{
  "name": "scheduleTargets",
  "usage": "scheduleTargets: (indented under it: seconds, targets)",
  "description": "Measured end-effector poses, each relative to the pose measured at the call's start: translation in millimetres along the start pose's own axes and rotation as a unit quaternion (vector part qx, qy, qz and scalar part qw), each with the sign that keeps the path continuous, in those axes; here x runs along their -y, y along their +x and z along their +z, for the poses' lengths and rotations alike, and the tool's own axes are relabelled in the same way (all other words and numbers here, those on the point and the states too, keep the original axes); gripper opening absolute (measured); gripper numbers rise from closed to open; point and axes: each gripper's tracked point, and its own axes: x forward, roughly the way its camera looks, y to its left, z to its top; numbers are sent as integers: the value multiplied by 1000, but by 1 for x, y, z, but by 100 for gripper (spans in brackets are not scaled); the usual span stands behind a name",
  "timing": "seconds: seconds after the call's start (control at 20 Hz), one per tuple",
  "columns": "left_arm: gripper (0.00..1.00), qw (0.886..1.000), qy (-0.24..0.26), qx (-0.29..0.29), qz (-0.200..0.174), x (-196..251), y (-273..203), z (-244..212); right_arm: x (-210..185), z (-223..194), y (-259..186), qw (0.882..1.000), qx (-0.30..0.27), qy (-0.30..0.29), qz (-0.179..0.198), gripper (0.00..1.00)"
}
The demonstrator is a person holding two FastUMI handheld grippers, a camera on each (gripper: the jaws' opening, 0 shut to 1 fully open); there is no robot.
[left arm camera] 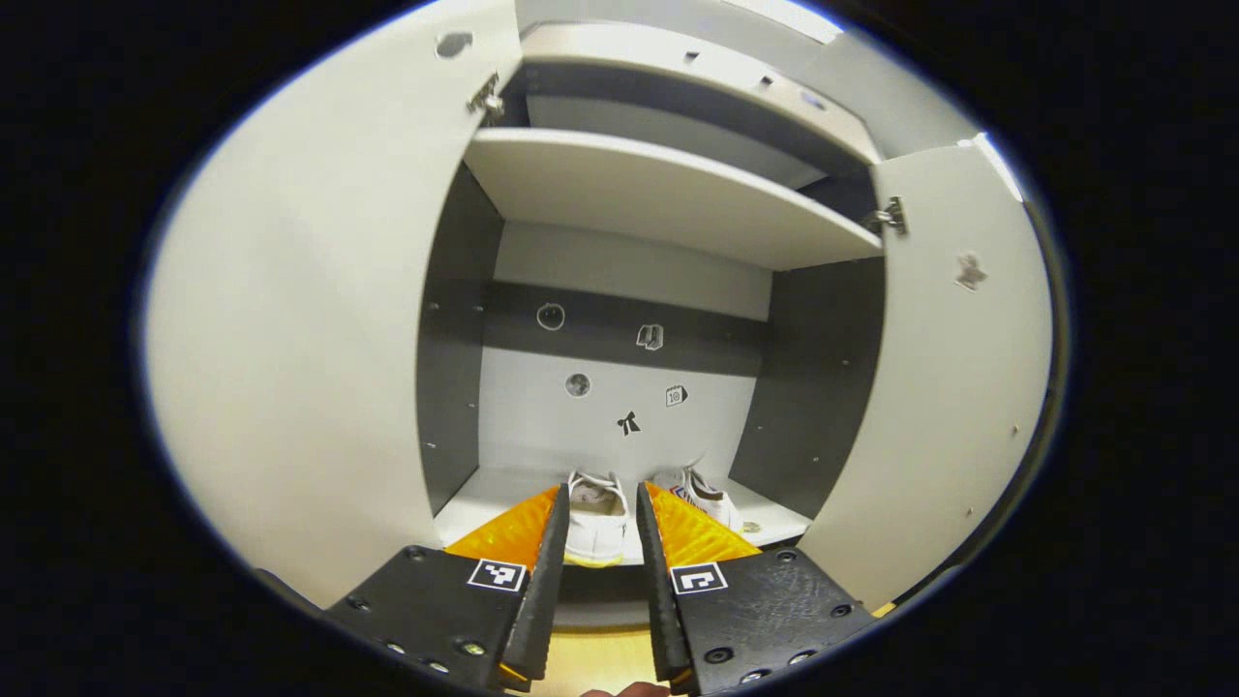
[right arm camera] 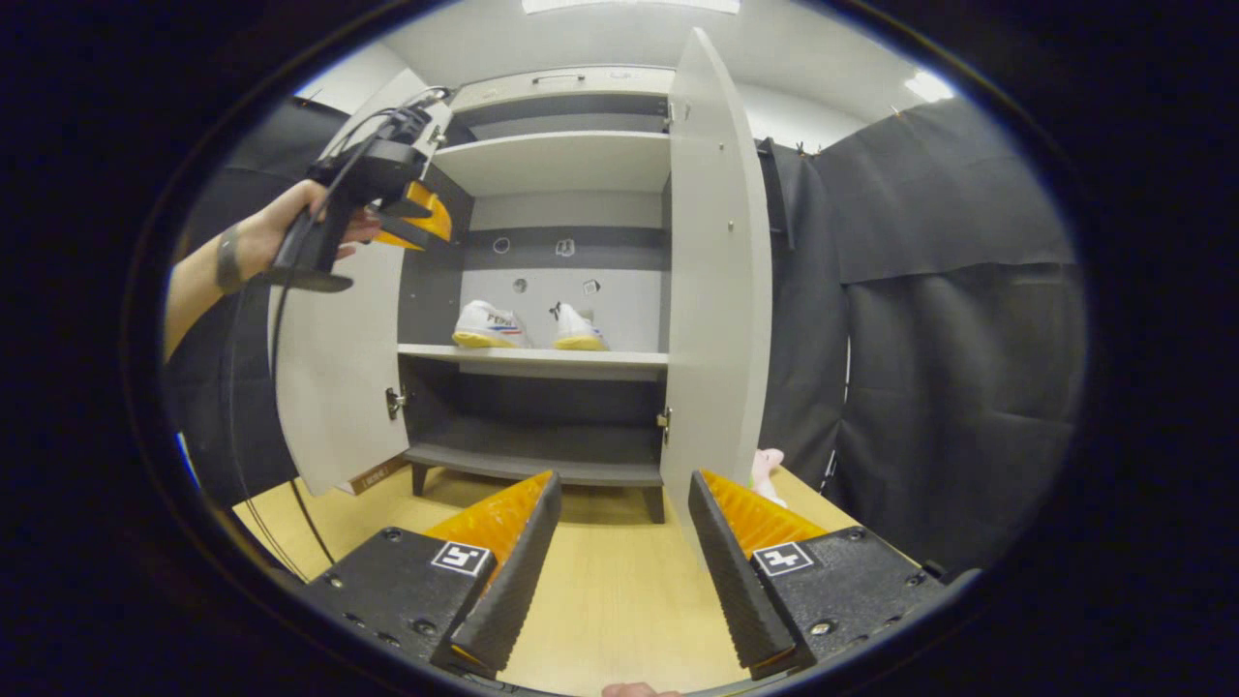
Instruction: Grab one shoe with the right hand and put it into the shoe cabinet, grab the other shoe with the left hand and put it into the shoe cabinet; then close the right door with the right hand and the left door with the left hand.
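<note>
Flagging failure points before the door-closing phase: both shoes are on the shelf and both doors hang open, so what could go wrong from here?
1. The right door stands edge-on ahead of the open right claw; a push there may slip off.
2. The left claw is open, facing into the cabinet between the doors; swinging out, it may clip the left door.
3. The shoes sit near the shelf front; a door may catch them.

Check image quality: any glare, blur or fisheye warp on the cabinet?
Left gripper view: sharp, but the shelf and left door bow strongly; the lower back is in shade. Right gripper view: ceiling light blown out at the top, right door less bent, both shoes in focus.
</note>
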Motion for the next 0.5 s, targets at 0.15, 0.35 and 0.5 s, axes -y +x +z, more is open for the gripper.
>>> scheduleTargets:
  seconds: [0.15,0.35,0.5]
  targets:
    - [40,998,34,36,34,-4,-61,-27,-6,8,-7,1000,11,-5,20,84]
    - [82,997,33,42,60,1,-121,-69,-10,7,-16,999,13,-14,26,86]
    - [84,993,56,64,86,2,-160,-100,-17,5,-26,999,12,-14,34,89]
